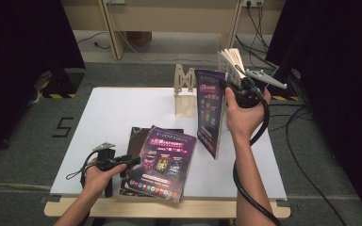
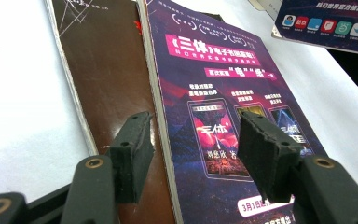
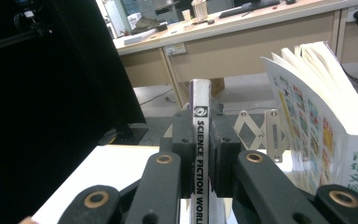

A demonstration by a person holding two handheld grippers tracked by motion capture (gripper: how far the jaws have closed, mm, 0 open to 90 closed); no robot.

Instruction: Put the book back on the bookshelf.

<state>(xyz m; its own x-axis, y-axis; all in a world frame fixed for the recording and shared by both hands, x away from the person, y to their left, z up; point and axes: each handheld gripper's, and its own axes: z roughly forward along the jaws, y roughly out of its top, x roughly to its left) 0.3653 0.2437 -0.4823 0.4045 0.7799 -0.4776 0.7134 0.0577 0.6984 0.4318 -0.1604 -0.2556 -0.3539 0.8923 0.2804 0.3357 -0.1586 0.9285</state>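
- Purple-covered magazine (image 1: 211, 110) is standing upright on its lower edge on the white table (image 1: 118, 110), just in front of the wooden expanding rack (image 1: 185, 89).
- Right gripper (image 1: 233, 89) is clamping this upright magazine near its top; in the right gripper view the jaws are pressing on both sides of the spine (image 3: 200, 154), which is reading "SCIENCE FICTION WORLD".
- To the right of the right gripper (image 3: 200, 161) in its own view, a thick book (image 3: 326, 121) is standing with its pages fanning open, close beside the held magazine but not between the jaws.
- Beyond the right gripper, the wooden expanding rack (image 3: 261, 133) is showing behind the spine.
- Left gripper (image 1: 122, 164) is resting low at the near left part of the table, with its jaws spread apart and gripping nothing.
- Directly ahead of the left gripper (image 2: 193, 154), a second purple magazine (image 2: 214, 107) is lying flat; one jaw is sitting over its cover and the other over the brown book (image 2: 107, 79) beside and partly under it.
- Whether the left jaws are touching either cover cannot be determined.
- Far ahead and to the right of the left gripper, the lower edge of the upright magazine (image 2: 326, 23) is showing.
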